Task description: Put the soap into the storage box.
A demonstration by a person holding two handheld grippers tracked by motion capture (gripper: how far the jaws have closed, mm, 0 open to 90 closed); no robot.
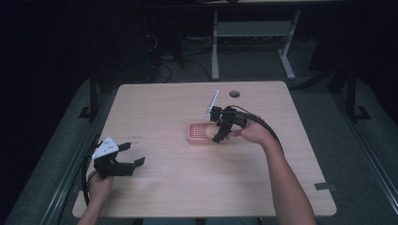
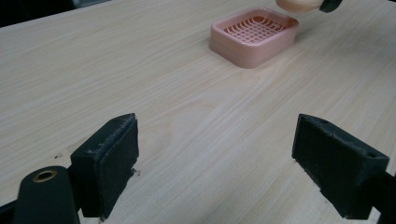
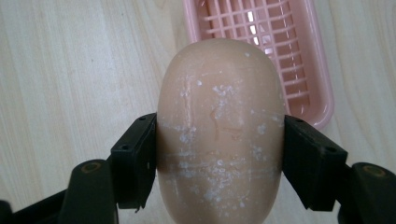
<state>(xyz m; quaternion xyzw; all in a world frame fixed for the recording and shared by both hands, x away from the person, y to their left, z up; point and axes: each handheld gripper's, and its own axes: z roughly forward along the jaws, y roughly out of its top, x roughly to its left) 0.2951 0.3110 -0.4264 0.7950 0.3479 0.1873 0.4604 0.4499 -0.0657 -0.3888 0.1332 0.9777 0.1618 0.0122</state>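
Soap [image 3: 219, 135] above tray [image 1: 193, 135], seemingly clear; left claw [image 1: 132, 154] well left.

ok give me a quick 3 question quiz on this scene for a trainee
1. True or false: the right claw is shut on the soap bar.
2. Where is the pink soap dish?
A. in the left claw
B. on the table, below the held soap
C. on the floor
3. Fill in: the left claw's jaws are ____.

Key: 1 true; 2 B; 3 open, with nothing between them.
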